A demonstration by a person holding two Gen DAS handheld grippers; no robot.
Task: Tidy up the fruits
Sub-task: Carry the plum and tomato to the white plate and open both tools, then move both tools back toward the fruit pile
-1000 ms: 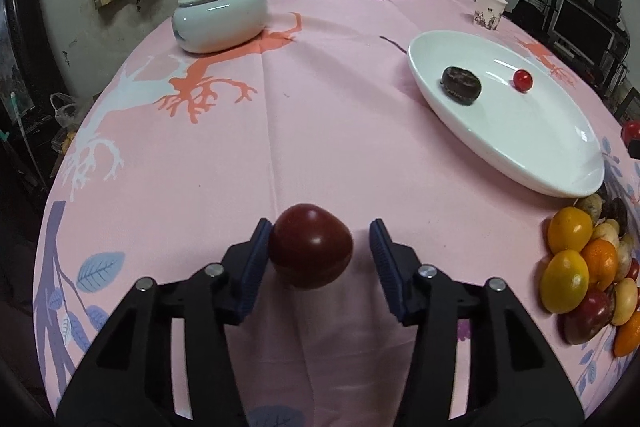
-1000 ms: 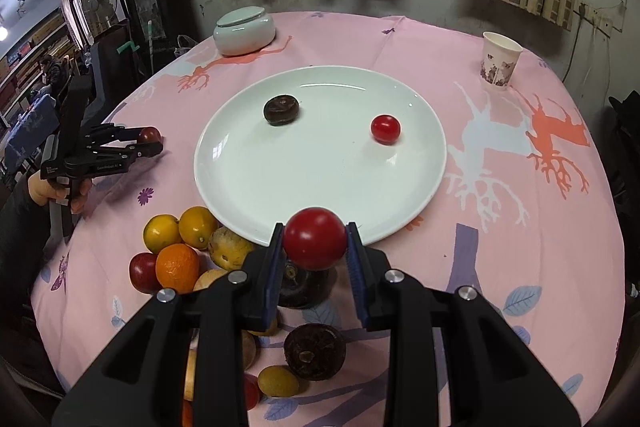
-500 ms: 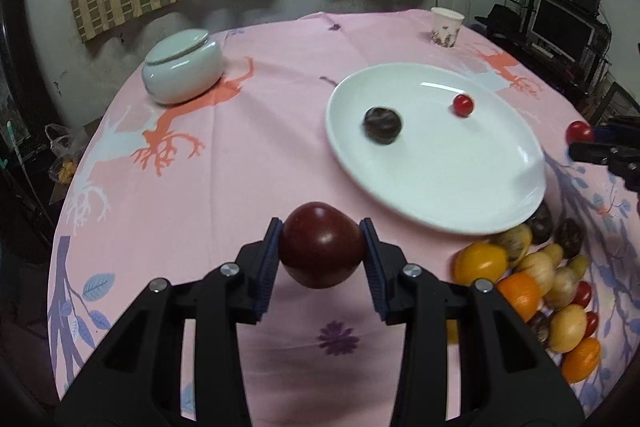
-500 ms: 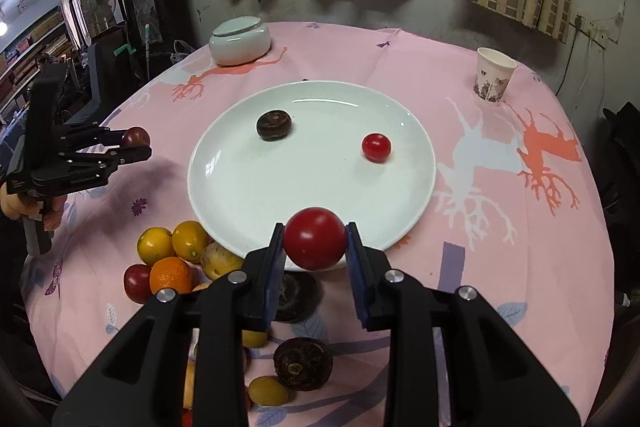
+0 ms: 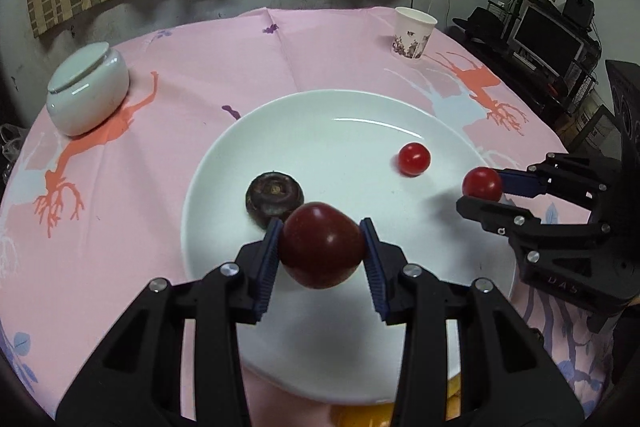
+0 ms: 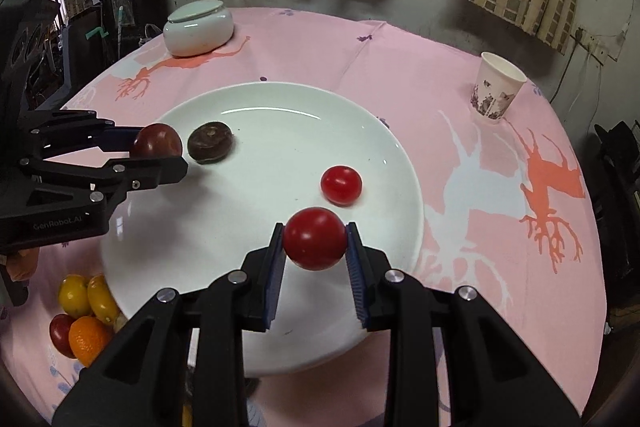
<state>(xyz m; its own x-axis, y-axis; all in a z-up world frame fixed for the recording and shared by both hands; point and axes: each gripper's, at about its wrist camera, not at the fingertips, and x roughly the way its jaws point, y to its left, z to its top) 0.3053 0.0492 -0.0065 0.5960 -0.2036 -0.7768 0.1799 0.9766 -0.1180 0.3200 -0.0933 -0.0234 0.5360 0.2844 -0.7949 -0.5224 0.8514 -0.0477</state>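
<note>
My left gripper (image 5: 320, 249) is shut on a dark red plum (image 5: 321, 245) and holds it above the near part of the white plate (image 5: 360, 107), just in front of a dark brown fruit (image 5: 275, 195). My right gripper (image 6: 316, 245) is shut on a bright red tomato (image 6: 316, 238) above the plate's (image 6: 260, 99) right side, close to a small red tomato (image 6: 341, 185) lying on it. The left gripper with the plum (image 6: 157, 142) shows in the right wrist view; the right gripper with its tomato (image 5: 482, 183) shows in the left wrist view.
A pile of yellow, orange and red fruits (image 6: 80, 311) lies on the pink tablecloth by the plate's near left edge. A white lidded jar (image 6: 199, 27) stands at the back left, a paper cup (image 6: 498, 87) at the back right.
Both grippers moved forward over the plate with their fruits. The left one first shut on the plum, then came from the bare cloth to the plate.
</note>
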